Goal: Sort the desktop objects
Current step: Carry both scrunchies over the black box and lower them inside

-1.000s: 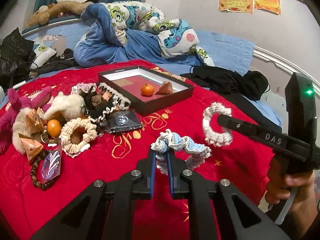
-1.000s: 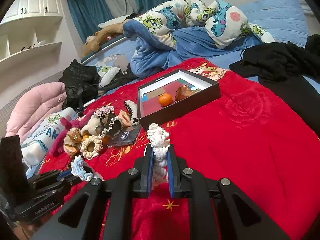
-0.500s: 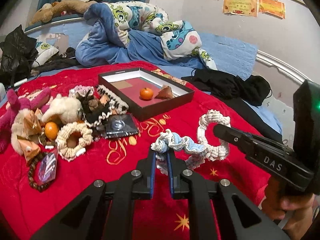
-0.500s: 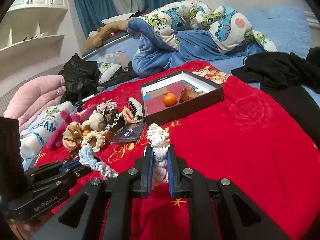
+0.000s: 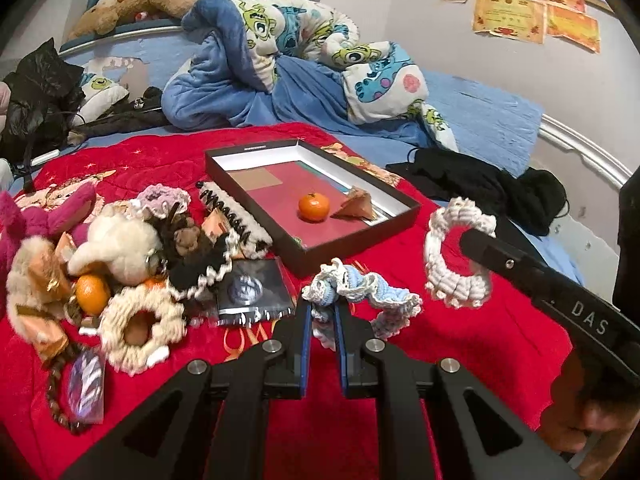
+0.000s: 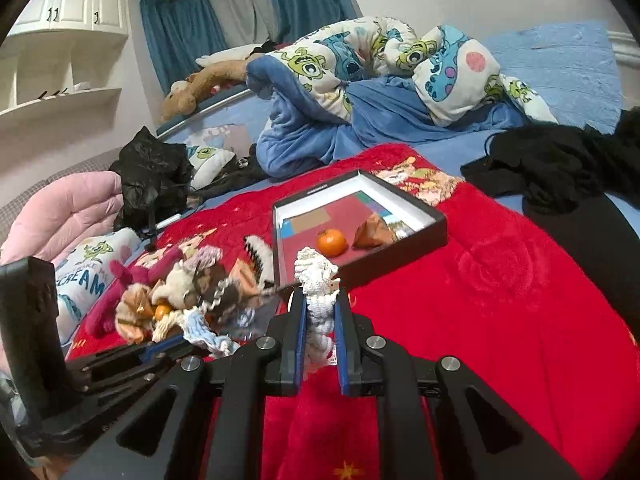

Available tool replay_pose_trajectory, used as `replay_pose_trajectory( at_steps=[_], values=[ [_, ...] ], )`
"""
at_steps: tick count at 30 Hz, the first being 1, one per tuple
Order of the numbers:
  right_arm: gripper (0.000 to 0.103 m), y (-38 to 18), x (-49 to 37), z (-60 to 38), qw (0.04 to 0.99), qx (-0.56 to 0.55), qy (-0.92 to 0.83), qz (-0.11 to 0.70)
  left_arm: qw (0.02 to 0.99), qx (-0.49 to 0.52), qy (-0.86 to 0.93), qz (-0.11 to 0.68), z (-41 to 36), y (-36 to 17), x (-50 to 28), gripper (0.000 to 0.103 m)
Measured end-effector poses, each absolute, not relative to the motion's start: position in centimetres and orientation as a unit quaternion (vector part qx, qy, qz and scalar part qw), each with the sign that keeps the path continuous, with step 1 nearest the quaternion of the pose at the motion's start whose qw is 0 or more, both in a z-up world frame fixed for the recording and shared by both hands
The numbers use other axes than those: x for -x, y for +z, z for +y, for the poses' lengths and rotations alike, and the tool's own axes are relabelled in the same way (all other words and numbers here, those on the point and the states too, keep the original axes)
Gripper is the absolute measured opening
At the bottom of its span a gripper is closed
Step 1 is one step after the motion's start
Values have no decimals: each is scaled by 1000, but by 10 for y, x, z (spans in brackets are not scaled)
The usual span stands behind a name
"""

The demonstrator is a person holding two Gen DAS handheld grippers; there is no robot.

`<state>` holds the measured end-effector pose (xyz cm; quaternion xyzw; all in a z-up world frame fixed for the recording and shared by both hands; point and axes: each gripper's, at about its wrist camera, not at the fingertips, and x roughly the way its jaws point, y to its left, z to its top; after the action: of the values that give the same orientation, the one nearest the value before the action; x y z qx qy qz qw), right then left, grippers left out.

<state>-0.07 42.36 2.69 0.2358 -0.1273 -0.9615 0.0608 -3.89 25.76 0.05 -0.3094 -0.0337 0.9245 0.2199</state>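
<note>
My left gripper (image 5: 322, 312) is shut on a blue and white crocheted scrunchie (image 5: 360, 288), held above the red blanket. My right gripper (image 6: 320, 308) is shut on a cream crocheted scrunchie (image 6: 318, 280); that scrunchie also shows in the left wrist view (image 5: 456, 256), to the right of the blue one. A black box (image 5: 360, 232) with a white inner wall lies ahead of both grippers. It holds an orange (image 5: 314, 207) and a brown paper wedge (image 5: 354, 209).
A heap of plush toys (image 5: 116, 240), scrunchies (image 5: 140, 320), oranges (image 5: 92, 288), a comb (image 5: 236, 216), a dark packet (image 5: 252, 292) and a bead string (image 5: 60, 400) lies left of the box. A quilt (image 5: 280, 64) and black clothes (image 5: 480, 180) lie beyond.
Both grippers have moved forward toward the black box, each still holding its scrunchie. The box and the heap look larger and closer now.
</note>
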Motion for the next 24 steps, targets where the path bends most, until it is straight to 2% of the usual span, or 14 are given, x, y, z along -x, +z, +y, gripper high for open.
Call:
replay_pose_trajectory(
  at_steps=[4,12,24],
  values=[
    [13,24,22,430,67,-226,-965,-119,221,310,924,-38,267,2,65,11],
    [13,30,84,463,76,-235,-952,-183,204,306,929,-42,289,1,121,11],
    [13,3,144,480,61,-258,-951,-160,180,301,935,-46,322,-13,188,11]
  ],
)
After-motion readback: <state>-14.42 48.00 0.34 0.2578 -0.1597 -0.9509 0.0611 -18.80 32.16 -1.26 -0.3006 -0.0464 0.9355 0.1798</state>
